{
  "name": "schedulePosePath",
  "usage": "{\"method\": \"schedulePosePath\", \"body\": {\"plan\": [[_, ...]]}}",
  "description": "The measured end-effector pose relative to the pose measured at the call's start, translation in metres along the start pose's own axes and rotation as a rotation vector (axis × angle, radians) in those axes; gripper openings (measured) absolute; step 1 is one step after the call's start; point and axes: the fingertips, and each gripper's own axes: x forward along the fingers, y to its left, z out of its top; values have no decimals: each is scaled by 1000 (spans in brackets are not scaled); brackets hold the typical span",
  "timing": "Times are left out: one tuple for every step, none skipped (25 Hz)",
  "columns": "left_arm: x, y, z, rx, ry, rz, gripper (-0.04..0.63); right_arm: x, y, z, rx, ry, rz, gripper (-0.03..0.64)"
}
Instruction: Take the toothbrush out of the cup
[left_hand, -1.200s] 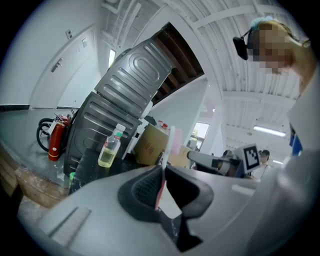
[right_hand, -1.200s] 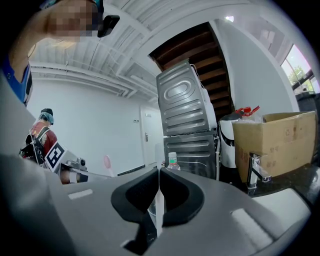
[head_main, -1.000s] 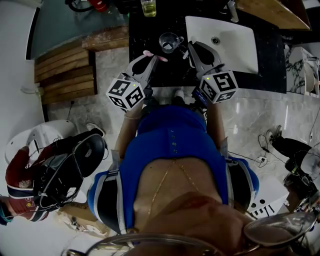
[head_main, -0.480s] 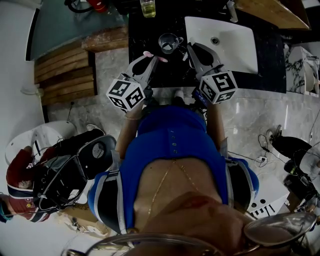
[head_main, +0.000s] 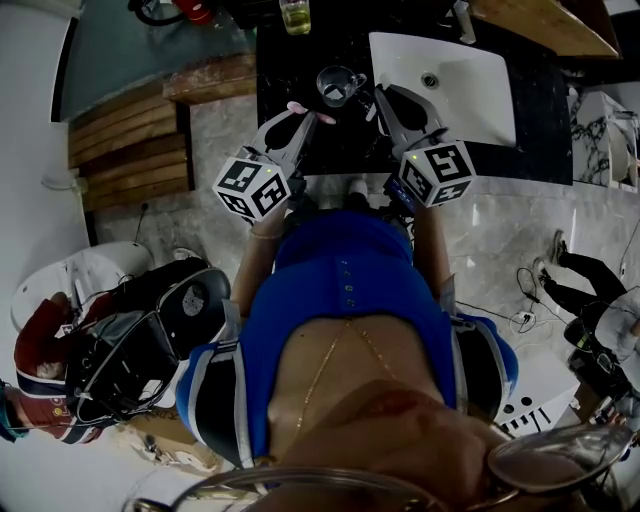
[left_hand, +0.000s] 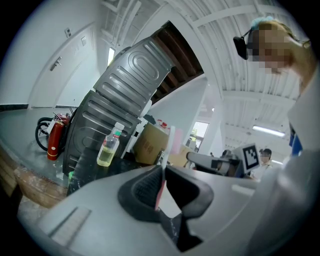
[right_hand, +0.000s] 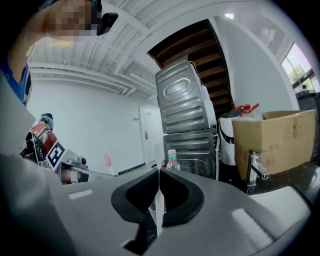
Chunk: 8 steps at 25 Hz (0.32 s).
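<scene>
Left gripper (left_hand: 162, 175) is clamped on the toothbrush (left_hand: 170, 144), which is already clear of the cup (head_main: 338, 85), so extraction looks done. Right gripper (right_hand: 159, 185) looks pinched on the cup's thin edge, mid-bench (head_main: 300, 60) beside the sink (head_main: 470, 90), presumably to steady it.

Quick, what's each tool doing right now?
Left tool: closed on the toothbrush.
Right tool: closed on a thin clear part of the cup.
</scene>
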Motion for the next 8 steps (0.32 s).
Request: {"method": "schedulePosePath", "body": {"plan": [[0,0,0,-1,1,0,28,0,0,0,0,1,0,11],[1,0,0,-1,1,-1,28,0,0,0,1,2,1,11],[1,0,-1,-1,2,-1,27,0,-1,0,1,2,0,11],[1,0,-1,-1,2,-1,27,0,-1,-1,2,2,0,11],[1,-1,-1,-1,2,-2,27,0,-1,-1,2,3,-1,11],[1,-1,-1,-1,3,-2,27,-1,-1,-1,3,3,-2,11],[1,-1,-2,-1,3,-2,27,-1,-1,-1,3,3,-3,11],[0,-2,-2,0,3,-2,28,-2,-1,-2,3,3,-4,11]]}}
